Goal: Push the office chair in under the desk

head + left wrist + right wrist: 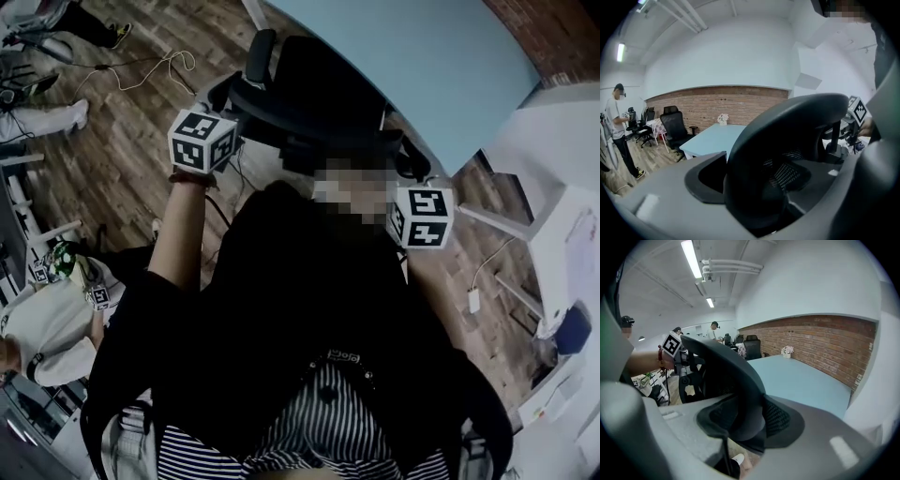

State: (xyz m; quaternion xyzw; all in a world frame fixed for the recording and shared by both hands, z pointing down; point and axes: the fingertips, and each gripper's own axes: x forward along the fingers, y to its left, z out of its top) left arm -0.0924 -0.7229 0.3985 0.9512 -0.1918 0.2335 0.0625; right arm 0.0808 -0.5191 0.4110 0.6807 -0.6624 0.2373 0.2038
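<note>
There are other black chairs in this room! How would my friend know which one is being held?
Find the big light blue desk by the brick wall. The office chair stands right at its near end, apart from the black chairs along that wall. It's the only one with the left gripper and right gripper clamped on the top of its back.
</note>
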